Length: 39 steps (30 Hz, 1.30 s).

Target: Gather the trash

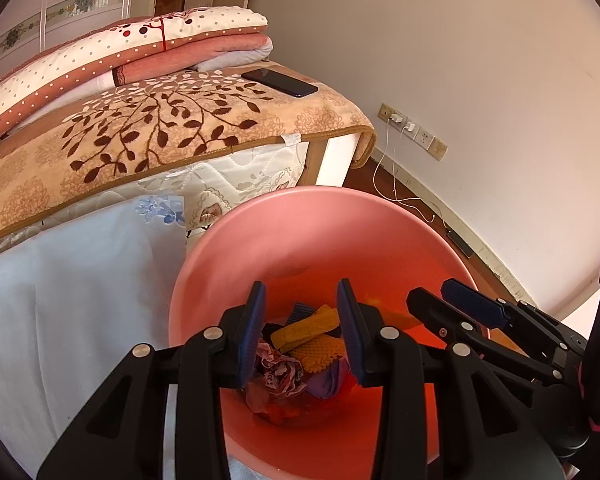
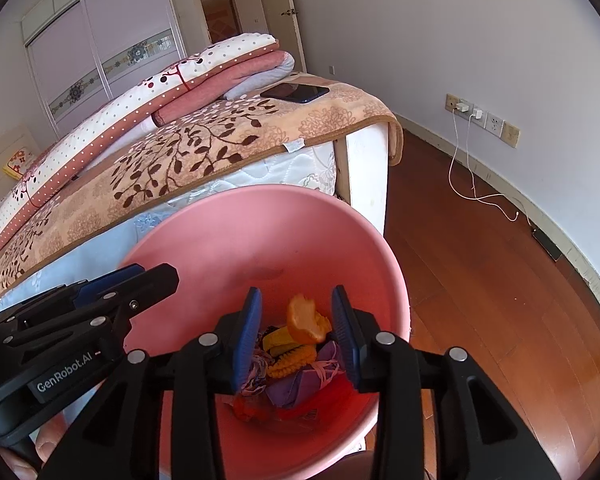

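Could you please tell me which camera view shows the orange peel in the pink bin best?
The right wrist view: the orange peel sits in plain sight between the open right gripper fingers, atop the trash in the pink bin. In the left wrist view, only an orange sliver shows behind a finger.

The reddish-brown polished wooden floor (image 2: 480,280) carries the round pink plastic bin (image 2: 236,240), which stands just beside the bed (image 2: 364,168). A thin white charging cable (image 2: 480,198) trails across the boards near the wall. On the bed's beige leaf-patterned blanket (image 2: 220,148) lie a flat black phone (image 2: 296,92) and a stack of folded pink and white quilts (image 2: 204,76)
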Each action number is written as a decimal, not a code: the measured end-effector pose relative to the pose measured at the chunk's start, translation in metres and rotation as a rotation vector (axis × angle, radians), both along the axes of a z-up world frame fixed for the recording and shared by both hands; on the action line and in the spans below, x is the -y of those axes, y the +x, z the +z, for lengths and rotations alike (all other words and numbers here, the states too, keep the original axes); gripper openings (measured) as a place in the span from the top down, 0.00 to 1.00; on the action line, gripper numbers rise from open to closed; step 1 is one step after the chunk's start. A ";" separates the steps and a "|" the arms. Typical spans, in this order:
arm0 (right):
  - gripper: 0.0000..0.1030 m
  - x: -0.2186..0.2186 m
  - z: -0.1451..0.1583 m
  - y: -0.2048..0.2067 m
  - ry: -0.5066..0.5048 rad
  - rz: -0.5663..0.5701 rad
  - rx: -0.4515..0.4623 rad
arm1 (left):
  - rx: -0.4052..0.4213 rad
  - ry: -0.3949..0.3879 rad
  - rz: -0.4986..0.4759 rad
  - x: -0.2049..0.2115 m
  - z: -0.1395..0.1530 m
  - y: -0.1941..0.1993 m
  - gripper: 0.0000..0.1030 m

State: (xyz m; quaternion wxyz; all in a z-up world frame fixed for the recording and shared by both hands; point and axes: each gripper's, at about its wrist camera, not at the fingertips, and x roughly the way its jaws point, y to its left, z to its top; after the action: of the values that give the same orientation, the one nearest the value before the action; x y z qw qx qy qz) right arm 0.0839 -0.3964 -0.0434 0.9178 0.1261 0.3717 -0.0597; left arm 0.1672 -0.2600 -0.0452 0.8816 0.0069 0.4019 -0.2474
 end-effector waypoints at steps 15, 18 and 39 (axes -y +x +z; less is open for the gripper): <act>0.62 -0.001 0.005 -0.007 0.003 0.008 0.013 | 0.017 -0.005 0.002 -0.001 0.006 -0.006 0.64; 0.62 -0.002 0.008 -0.010 0.002 0.009 0.020 | 0.021 -0.010 0.006 -0.003 0.009 -0.008 0.64; 0.44 -0.030 0.044 -0.053 -0.041 0.048 0.117 | 0.090 -0.062 0.018 -0.028 0.041 -0.037 0.64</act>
State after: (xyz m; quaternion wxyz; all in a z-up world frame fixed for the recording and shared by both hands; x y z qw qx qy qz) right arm 0.0309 -0.3663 0.0002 0.9415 0.1015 0.3192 -0.0377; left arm 0.1298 -0.2321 -0.0039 0.9009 -0.0128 0.3540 -0.2510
